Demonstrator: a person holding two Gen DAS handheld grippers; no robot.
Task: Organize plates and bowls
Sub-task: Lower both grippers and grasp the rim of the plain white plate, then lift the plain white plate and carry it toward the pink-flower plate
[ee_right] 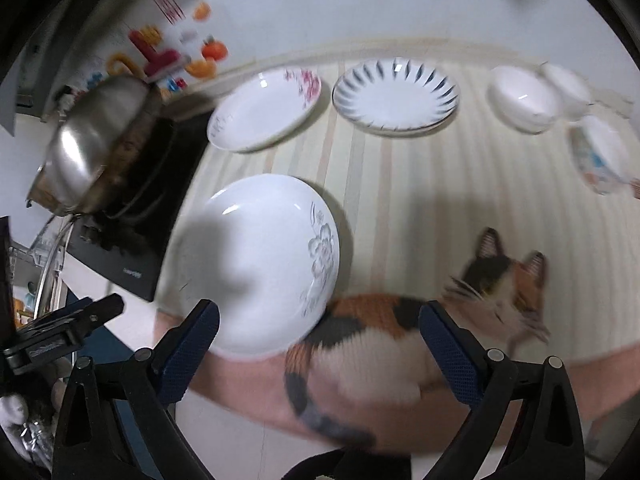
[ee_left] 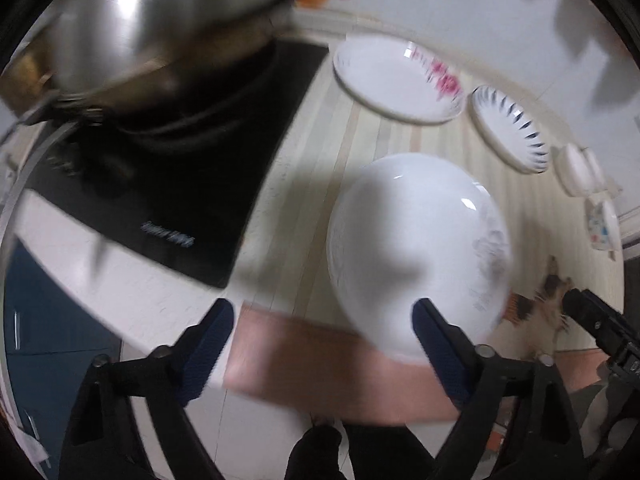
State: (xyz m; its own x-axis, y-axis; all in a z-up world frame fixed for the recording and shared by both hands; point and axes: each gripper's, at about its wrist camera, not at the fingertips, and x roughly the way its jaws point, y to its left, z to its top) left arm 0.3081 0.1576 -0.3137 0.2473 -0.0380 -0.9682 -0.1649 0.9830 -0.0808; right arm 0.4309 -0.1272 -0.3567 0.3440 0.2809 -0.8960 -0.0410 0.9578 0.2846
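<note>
Both my tongs, left gripper [ee_left: 322, 344] and right gripper [ee_right: 320, 344], gape apart, clamping nothing, above the white plate [ee_right: 260, 264] lying near the striped mat's [ee_right: 420, 184] front edge, beside a cat [ee_right: 400, 332].

Surface: counter with striped cloth [ee_right: 400, 184] | On it: grey-flower plate [ee_right: 264, 264]; pink-flower plate [ee_right: 260, 112]; blue-rayed plate [ee_right: 396, 96]; three bowls [ee_right: 524, 100]; calico cat [ee_right: 400, 336]

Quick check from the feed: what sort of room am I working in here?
Most likely a home kitchen. A black induction cooktop sits on the white counter with a steel pot on it, plates and bowls are laid out on a striped cloth, and a calico cat wanders along the counter edge.
</note>
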